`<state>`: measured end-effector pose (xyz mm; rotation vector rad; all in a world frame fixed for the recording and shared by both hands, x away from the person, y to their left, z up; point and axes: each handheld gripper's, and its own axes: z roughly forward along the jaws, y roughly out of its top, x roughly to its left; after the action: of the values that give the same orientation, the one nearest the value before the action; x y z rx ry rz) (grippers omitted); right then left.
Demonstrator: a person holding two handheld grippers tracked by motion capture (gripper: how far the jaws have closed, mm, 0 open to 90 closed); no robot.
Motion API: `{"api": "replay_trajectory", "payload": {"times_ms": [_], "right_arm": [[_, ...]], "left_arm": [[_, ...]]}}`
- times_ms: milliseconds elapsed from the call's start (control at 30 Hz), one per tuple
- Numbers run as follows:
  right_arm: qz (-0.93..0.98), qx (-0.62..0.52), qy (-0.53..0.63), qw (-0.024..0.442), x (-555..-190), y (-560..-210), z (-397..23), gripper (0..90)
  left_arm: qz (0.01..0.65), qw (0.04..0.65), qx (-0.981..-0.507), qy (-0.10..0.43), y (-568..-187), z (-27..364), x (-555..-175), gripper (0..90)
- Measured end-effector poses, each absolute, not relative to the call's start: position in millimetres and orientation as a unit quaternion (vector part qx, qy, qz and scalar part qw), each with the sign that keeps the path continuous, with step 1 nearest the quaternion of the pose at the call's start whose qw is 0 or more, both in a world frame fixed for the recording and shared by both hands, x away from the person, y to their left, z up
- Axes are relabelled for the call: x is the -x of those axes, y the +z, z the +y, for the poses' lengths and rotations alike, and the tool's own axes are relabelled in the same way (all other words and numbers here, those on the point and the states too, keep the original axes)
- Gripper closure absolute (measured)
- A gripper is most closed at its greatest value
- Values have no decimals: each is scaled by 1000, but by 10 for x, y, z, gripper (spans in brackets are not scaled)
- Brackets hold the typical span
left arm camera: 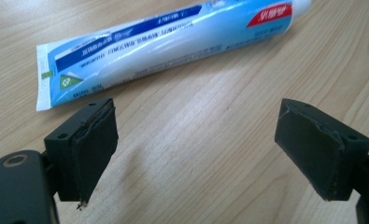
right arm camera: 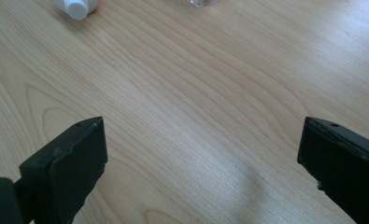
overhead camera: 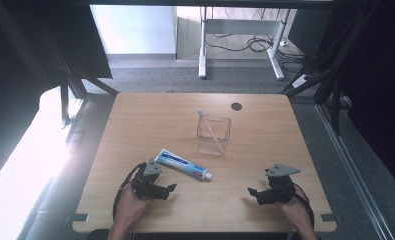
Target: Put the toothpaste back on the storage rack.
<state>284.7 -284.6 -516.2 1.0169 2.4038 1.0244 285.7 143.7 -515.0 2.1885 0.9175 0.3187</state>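
A blue and white toothpaste tube lies flat on the wooden table, its white cap pointing right. In the left gripper view the tube stretches across the top, just beyond the jaws. My left gripper rests low near the table's front left, open, with bare wood between its jaws. My right gripper sits at the front right, open and empty; its view catches the cap at the top left. A clear square cup holds a pink toothbrush behind the tube.
A dark round hole marks the table's far side. Beyond the table stand a white desk frame and loose cables on the floor. Dark frame posts flank the table on both sides.
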Motion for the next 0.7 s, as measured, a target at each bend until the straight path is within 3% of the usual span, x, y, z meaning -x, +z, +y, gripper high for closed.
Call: {"api": "replay_trajectory", "payload": {"times_ms": [167, 700], "right_arm": [[844, -361, 358, 168, -2848, -5198, -2870, 20], [837, -371, 362, 178, -2856, -5207, -2933, 24]], "left_arm": [[352, 364, -853, 124, -5103, 1400, -2868, 189], [350, 368, -856, 94, -5020, 1300, -2987, 613]]}}
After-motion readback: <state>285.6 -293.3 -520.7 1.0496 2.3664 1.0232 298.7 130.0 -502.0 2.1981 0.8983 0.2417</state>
